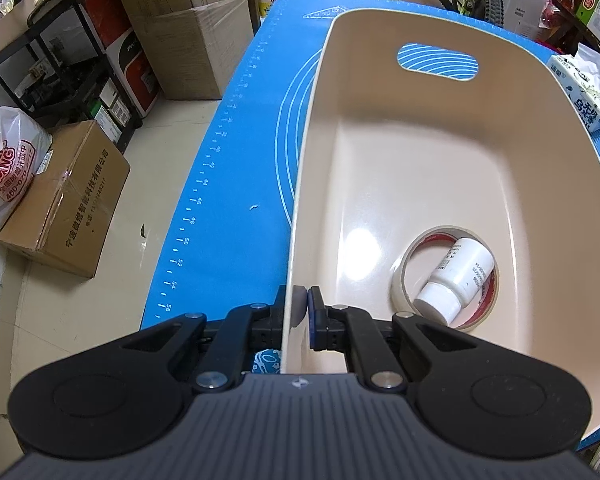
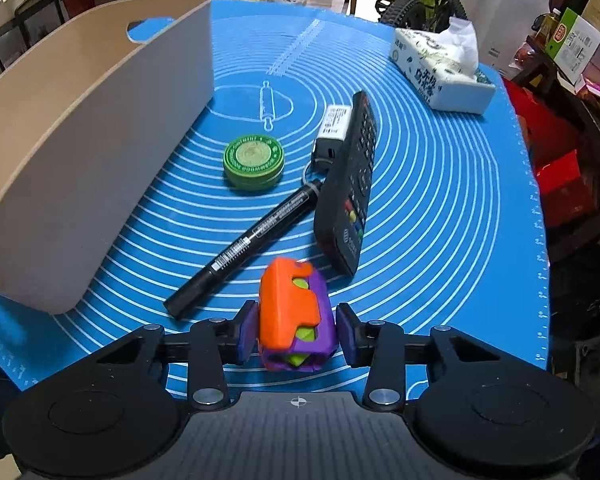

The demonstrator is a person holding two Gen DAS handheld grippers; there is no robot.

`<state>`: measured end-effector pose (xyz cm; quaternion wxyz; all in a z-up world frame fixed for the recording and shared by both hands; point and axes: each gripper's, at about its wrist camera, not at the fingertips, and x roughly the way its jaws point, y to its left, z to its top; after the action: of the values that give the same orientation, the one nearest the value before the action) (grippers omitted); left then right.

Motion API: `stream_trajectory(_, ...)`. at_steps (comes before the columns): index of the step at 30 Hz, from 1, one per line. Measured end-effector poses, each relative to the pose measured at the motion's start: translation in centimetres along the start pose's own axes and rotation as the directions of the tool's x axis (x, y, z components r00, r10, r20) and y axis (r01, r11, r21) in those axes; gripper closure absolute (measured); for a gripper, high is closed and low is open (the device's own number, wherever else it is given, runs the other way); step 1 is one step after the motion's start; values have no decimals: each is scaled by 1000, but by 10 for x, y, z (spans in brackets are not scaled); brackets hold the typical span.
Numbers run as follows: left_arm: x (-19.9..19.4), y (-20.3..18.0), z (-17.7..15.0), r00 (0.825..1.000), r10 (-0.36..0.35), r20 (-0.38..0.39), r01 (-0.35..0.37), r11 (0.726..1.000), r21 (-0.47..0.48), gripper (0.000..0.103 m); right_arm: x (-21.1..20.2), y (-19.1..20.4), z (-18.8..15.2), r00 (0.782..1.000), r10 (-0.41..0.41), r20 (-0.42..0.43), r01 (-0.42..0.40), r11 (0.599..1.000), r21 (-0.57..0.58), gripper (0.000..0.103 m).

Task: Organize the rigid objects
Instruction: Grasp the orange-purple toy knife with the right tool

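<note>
Covering the tabletop (image 2: 440,184) is a blue mat, and on its left side stands the beige bin (image 1: 420,128), the largest thing here. The left claw (image 1: 303,300) is clamped tight on the bin's near rim, one pad outside the wall and one inside, seemingly steadying it. Inside the bin, toward its near right corner, a tape roll (image 1: 400,284) lies flat with a white bottle (image 1: 456,276) resting across its ring; these two look already sorted.

Out on the mat, right of the bin, four things remain: a black remote (image 2: 350,188) in the middle, a white tag (image 2: 334,128) just beside its far end, a black marker (image 2: 244,244) lying diagonally with its tip touching the remote, and a green tin (image 2: 253,161) near the bin wall.

The right claw (image 2: 298,330) grips an orange-and-purple toy (image 2: 294,316), pads pressed on its sides, near the mat's front edge. By my reckoning the task is under halfway done.
</note>
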<state>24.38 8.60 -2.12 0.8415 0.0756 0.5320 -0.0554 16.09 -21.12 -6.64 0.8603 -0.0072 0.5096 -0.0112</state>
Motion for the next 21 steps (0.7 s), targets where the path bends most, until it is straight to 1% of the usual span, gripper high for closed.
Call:
stream_trajectory(4, -1, 1, -1, 1000, -5, 4, 5, 1000, -3, 94, -17, -5, 5, 1000, -2, 31, 0, 999, 37, 61)
stream_trajectory(5, -1, 2, -1, 1000, -8, 5, 8, 1000, -5, 94, -20, -7, 7, 999, 0, 37, -2, 999, 44, 65)
stream_trajectory(6, -1, 3, -1, 1000, -11, 5, 11, 1000, -7, 94, -21, -8, 8, 999, -3, 36, 1, 999, 51, 73)
stream_trajectory(10, -1, 4, -1, 1000, -12, 6, 12, 1000, -7, 94, -16, -11, 7, 1000, -19, 23, 17, 998, 63, 73)
stream_trajectory(13, -1, 4, 0, 1000, -15, 7, 15, 1000, -8, 95, -16, -15, 8, 1000, -11, 24, 9, 997, 82, 73)
stream_trajectory(21, -2, 4, -1, 1000, -15, 13, 15, 1000, -7, 95, -17, -13, 4, 999, -16, 34, 13, 996, 86, 73)
